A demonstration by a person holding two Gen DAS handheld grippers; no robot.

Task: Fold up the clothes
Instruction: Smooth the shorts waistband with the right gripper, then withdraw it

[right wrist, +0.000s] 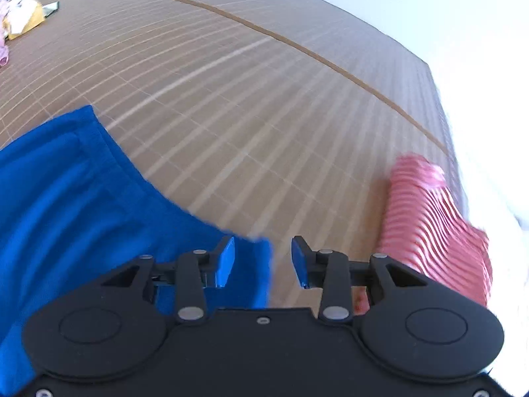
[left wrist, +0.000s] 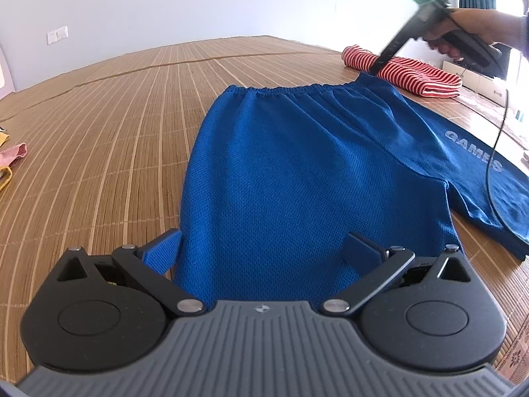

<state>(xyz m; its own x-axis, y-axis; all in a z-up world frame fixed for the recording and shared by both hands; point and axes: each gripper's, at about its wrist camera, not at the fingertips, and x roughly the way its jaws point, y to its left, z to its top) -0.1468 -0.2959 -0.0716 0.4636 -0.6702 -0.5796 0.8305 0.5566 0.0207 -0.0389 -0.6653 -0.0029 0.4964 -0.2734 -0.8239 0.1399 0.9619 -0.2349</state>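
Note:
Blue mesh shorts (left wrist: 297, 165) lie flat on a bamboo mat (left wrist: 115, 132), waistband away from me, with "GAMES" printed on the right leg. My left gripper (left wrist: 264, 254) is open wide over the hem of the left leg, with cloth lying between its fingers (left wrist: 163, 251). A hand holds my right gripper (left wrist: 373, 70) at the right end of the waistband. In the blurred right wrist view, that gripper (right wrist: 263, 261) is open. The waistband corner of the shorts (right wrist: 99, 205) reaches into the gap, and the pads do not press on it.
A folded red-and-white striped garment (left wrist: 416, 72) (right wrist: 436, 225) lies just right of the waistband. Pink and yellow clothes (left wrist: 13, 155) (right wrist: 23, 20) sit at the mat's left edge. A black cable (left wrist: 492, 165) hangs over the right leg. White boxes (left wrist: 479, 82) stand beyond the mat.

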